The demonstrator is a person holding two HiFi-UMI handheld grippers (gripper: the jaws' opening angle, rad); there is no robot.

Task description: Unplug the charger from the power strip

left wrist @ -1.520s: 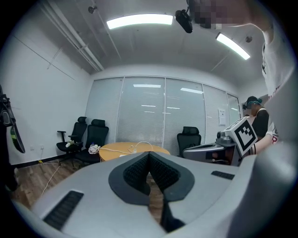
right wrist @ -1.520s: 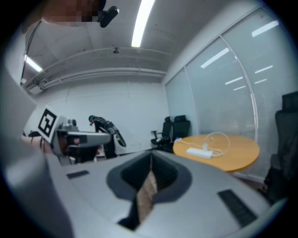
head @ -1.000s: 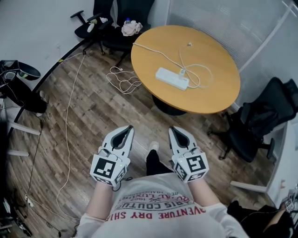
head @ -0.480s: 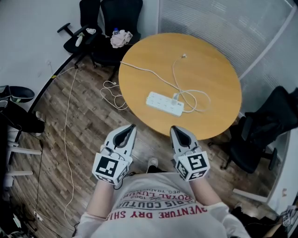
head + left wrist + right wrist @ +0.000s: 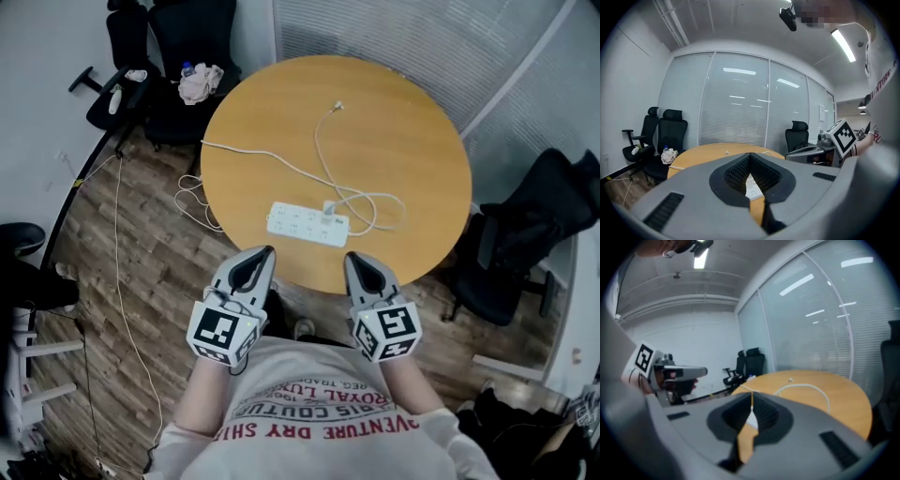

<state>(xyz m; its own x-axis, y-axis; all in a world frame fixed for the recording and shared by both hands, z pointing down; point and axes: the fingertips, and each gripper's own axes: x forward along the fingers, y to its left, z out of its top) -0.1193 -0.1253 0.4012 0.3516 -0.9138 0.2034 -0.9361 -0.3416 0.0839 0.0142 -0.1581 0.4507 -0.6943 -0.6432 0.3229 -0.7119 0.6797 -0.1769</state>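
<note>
charger [image 5: 329,208] closer, beyond right gripper [image 5: 362,266]

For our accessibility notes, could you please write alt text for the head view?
Seen from above, a person holds the left gripper and right gripper side by side, jaws shut and empty, by a round wooden table. On it lies a white power strip with a white charger plugged in.

The round tan wooden table [image 5: 403,141] is looked down on steeply by the head camera, lying at twelve o'clock. The same tabletop is seen nearly level, from close by, by cameras carried on the left gripper [image 5: 262,251] and right gripper [image 5: 352,257].
</note>
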